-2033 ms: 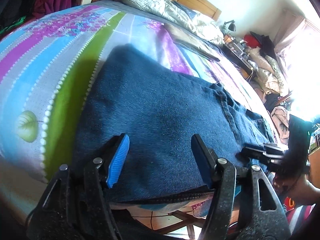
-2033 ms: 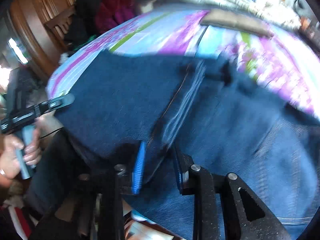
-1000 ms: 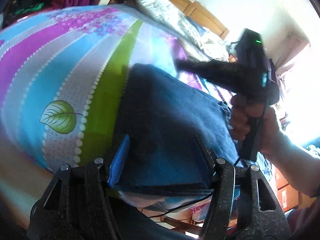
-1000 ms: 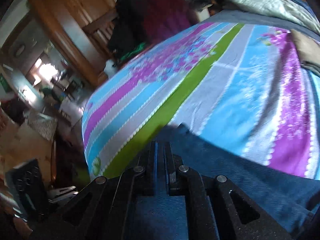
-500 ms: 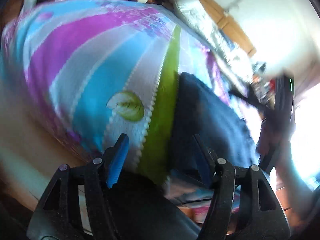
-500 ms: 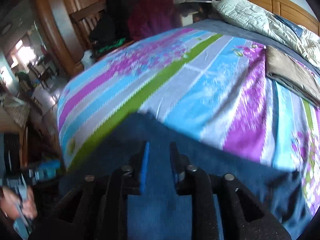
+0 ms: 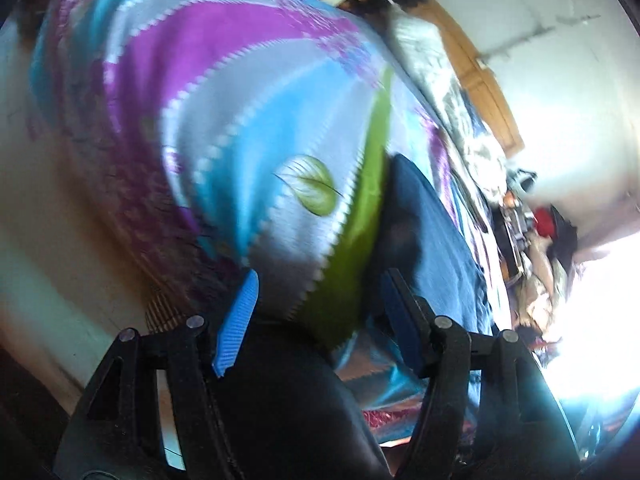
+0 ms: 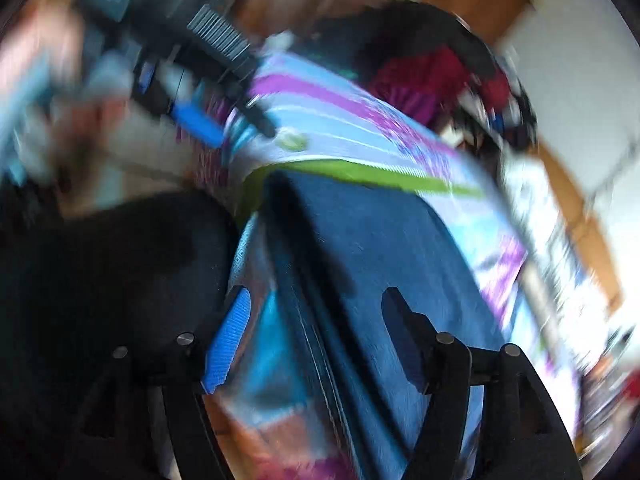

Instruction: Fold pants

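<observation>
Since one second ago we have released the cloth: our right hand-held gripper [image 8: 316, 340], then clamped on denim, now stands wide and empty, and our left hand-held gripper [image 7: 320, 316] is wide too, swung toward the bed's corner. Beyond them the pants [image 8: 372, 256] lie folded on the striped bed [image 7: 224, 128]. Denim seems heavy, soft; we would pinch the folded edge.

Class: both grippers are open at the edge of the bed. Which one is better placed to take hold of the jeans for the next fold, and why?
Probably the right gripper: open, it has the jeans directly ahead between its fingers. The left gripper, also open, faces mostly the striped bedsheet, with the jeans off to one side.
</observation>
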